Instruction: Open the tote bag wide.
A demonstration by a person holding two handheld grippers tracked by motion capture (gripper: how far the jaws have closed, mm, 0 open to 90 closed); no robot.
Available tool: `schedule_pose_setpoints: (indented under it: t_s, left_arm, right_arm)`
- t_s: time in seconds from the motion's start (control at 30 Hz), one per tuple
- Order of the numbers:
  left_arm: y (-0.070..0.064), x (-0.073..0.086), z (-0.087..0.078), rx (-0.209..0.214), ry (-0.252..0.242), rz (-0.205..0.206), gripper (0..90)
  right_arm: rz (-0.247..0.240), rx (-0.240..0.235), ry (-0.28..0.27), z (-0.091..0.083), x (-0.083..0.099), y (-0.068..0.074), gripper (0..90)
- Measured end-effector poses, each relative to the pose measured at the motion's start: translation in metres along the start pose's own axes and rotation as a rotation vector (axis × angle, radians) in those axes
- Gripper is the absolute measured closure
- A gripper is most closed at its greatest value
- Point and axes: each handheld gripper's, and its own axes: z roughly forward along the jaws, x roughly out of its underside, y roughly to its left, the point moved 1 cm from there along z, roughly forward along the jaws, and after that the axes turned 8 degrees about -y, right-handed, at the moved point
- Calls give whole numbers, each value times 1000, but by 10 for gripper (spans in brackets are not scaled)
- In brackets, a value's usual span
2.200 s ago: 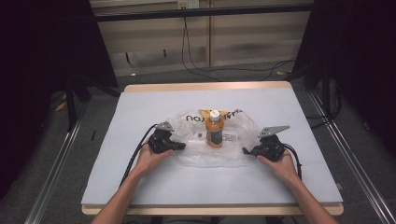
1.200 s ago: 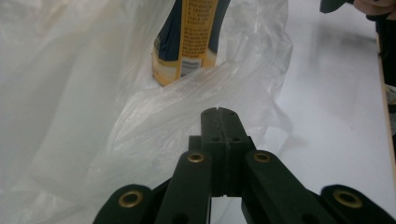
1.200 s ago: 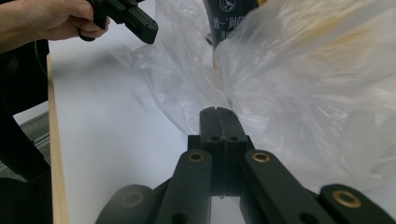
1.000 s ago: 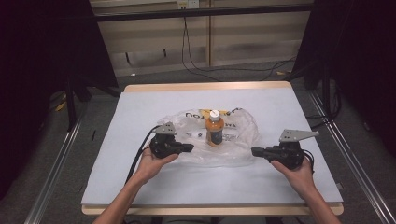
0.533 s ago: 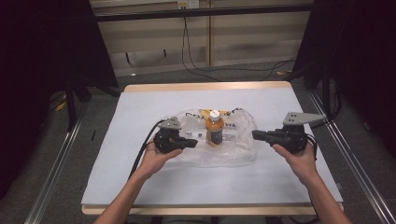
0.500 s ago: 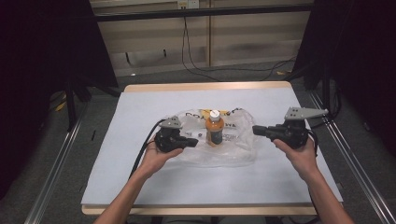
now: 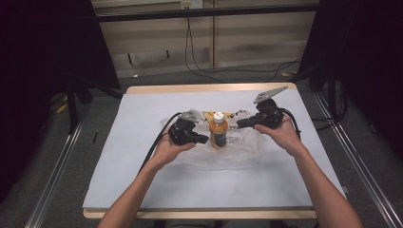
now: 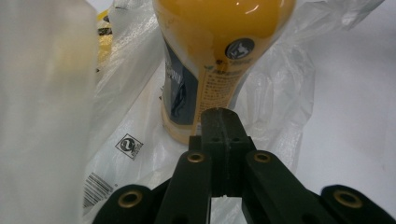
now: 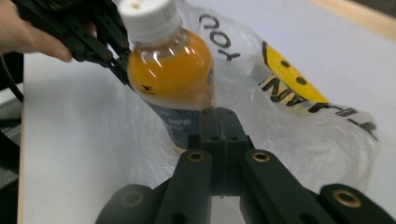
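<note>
An orange drink bottle point(image 7: 219, 130) with a white cap stands upright on a clear plastic bag point(image 7: 237, 153) in the middle of the white table point(image 7: 142, 185). My left gripper point(image 7: 206, 140) is shut, its tip just left of the bottle's base. In the left gripper view the shut jaws point(image 8: 219, 119) point at the bottle point(image 8: 210, 56) over the bag point(image 8: 280, 102). My right gripper point(image 7: 239, 125) is shut at the bag's far right edge, close to the bottle. In its own view the right gripper point(image 9: 218, 114) faces the bottle point(image 9: 173, 79), with the left gripper point(image 9: 122, 70) beyond it. Whether either gripper pinches film is unclear.
The bag point(image 9: 299, 93) carries yellow and black print on its far side. A fold of film point(image 8: 42, 93) rises close to the left gripper's camera. The table's wooden rim point(image 7: 209, 88) runs along the back, with cables on the floor point(image 7: 204, 71) behind it.
My right gripper has swung from the bag's near right corner out to the right, then up and in to the far right edge by the bottle. The left gripper has hardly moved.
</note>
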Motion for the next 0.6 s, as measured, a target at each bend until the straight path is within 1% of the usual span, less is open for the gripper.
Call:
schedule_pose_setpoints:
  t_s: [0.03, 0.07, 0.1, 0.13, 0.17, 0.2, 0.23, 0.27, 0.3, 0.37, 0.4, 0.43, 0.47, 0.53, 0.6]
  left_arm:
    - [2, -1, 2, -3, 11, -6, 900]
    - [5, -1, 3, -9, 26, 3, 900]
    - [7, -1, 6, -8, 24, -10, 900]
    - [9, -2, 8, -10, 35, -9, 900]
    - [10, -1, 11, -22, 39, -11, 900]
    - [12, -1, 12, -22, 61, -3, 900]
    - [12, -1, 14, -28, 72, -6, 900]
    - [14, -1, 15, -32, 89, -5, 900]
    - [16, 0, 17, -39, 95, -2, 900]
    - [20, 2, 21, -44, 112, 5, 900]
    - [21, 3, 23, -38, 114, -4, 900]
    - [24, 5, 24, -35, 113, -13, 900]
    - [25, 6, 25, -44, 116, -22, 900]
    - [28, 9, 29, -35, 120, -29, 900]
    - [27, 12, 34, -25, 128, -34, 900]
  right_arm:
    - [1, 0, 16, 4, -1, -3, 900]
    - [10, -4, 22, 9, -1, -5, 900]
    - [11, -12, 36, 13, 0, -8, 900]
    - [14, -13, 50, 17, 0, -10, 900]
    - [20, -14, 74, 22, 2, -12, 900]
    - [22, -21, 102, 27, 3, -14, 900]
    - [24, -20, 132, 32, 4, -15, 900]
    - [14, -23, 159, 37, 6, -17, 900]
    - [14, -23, 176, 41, 7, -18, 900]
    - [11, -39, 204, 51, 10, -20, 900]
    - [14, -37, 220, 55, 11, -20, 900]
    - [20, -42, 215, 58, 12, -21, 900]
    - [17, -54, 207, 62, 13, -22, 900]
    - [11, -60, 237, 69, 17, -21, 900]
    - [8, -70, 271, 76, 21, -20, 900]
